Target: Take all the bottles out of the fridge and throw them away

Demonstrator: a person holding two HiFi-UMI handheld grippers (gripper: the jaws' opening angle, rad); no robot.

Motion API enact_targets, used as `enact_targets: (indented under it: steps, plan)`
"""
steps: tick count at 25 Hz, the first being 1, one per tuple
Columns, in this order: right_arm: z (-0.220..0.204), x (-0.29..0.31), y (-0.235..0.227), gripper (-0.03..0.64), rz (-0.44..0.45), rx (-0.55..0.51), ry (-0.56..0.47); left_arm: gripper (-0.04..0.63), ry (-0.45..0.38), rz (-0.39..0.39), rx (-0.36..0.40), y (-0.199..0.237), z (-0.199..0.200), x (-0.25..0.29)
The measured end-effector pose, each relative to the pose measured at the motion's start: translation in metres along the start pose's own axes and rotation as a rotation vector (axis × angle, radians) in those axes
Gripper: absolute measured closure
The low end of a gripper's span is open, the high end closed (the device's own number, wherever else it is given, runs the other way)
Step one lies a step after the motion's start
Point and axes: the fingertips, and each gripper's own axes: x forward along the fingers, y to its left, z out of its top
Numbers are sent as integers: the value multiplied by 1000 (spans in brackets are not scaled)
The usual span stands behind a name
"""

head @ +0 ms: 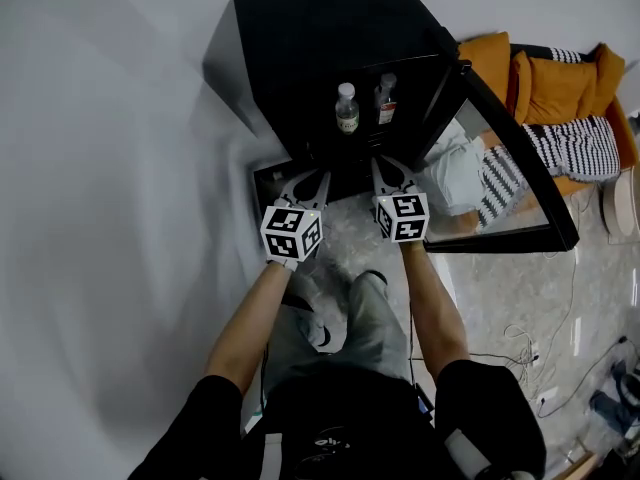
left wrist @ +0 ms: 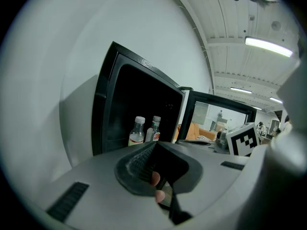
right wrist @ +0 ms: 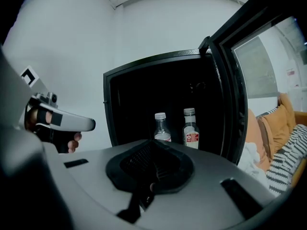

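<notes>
A black mini fridge stands against the wall with its glass door swung open to the right. Two bottles stand side by side on a shelf inside: a clear one with a white cap, and to its right one with a red label. My left gripper and right gripper hover side by side in front of the fridge, below the bottles and short of them. Both point at the opening, shut and empty.
An orange sofa with striped cushions shows behind the open door. Cables trail over the marble floor at the right. A white wall runs along the left. The person's legs and shoes are below the grippers.
</notes>
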Motion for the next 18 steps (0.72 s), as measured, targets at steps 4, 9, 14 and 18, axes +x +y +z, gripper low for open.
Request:
enact_targets:
  steps: [4,9,14,18]
  plan:
    - [-5,27,-11,607,-23,-29,-29,594,-38,-5,23,9,-1,16]
    - [-21,62,-16,519,-18,-46,-43,594,-54,-14,27,19,-20,32]
    - [-24,108,-21,366,13,-50,-31,594,-74,-14,35,28,-25,46]
    - [-23,146,-26,322,20,-51,-36,594,-89,-14,51,39,-23,58]
